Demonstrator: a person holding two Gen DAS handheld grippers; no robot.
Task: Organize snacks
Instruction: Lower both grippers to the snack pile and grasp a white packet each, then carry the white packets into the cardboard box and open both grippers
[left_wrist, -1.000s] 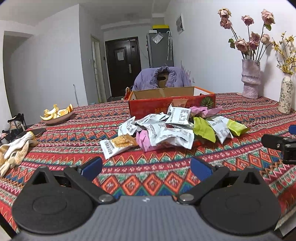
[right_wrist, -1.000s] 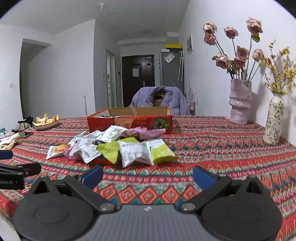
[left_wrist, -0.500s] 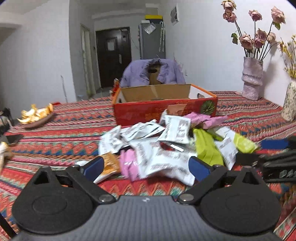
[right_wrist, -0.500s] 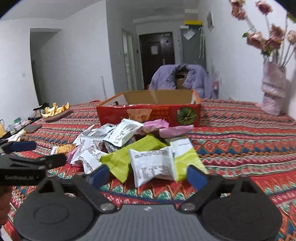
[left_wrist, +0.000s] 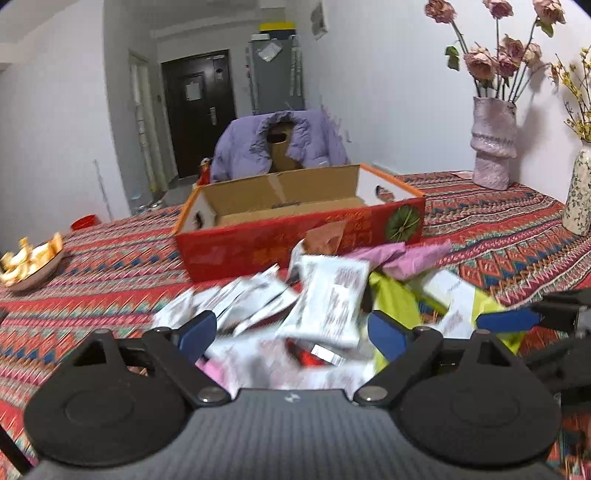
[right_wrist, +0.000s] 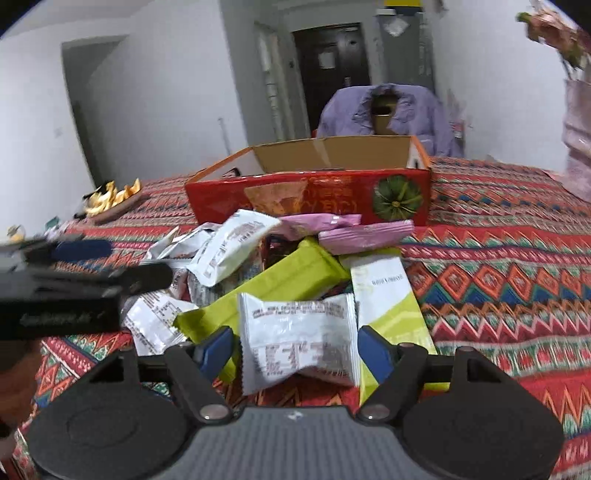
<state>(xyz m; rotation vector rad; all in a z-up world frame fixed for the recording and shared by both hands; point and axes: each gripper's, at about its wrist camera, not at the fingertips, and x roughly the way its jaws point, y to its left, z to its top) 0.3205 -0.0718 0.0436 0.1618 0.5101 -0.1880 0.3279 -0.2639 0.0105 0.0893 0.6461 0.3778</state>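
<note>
Patterned tablecloth (right_wrist: 498, 258) — white snack packet (right_wrist: 299, 339) between closing, ungripping right fingers (right_wrist: 373, 350).

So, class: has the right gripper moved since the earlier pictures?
Yes. The right gripper has come forward toward the red box; its closing jaws now flank a white snack packet in the pile.

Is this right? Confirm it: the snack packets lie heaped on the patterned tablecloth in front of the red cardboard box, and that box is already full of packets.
Not quite. In the left wrist view the red cardboard box is empty inside; the snack packets are all heaped on the patterned tablecloth in front of it.
</note>
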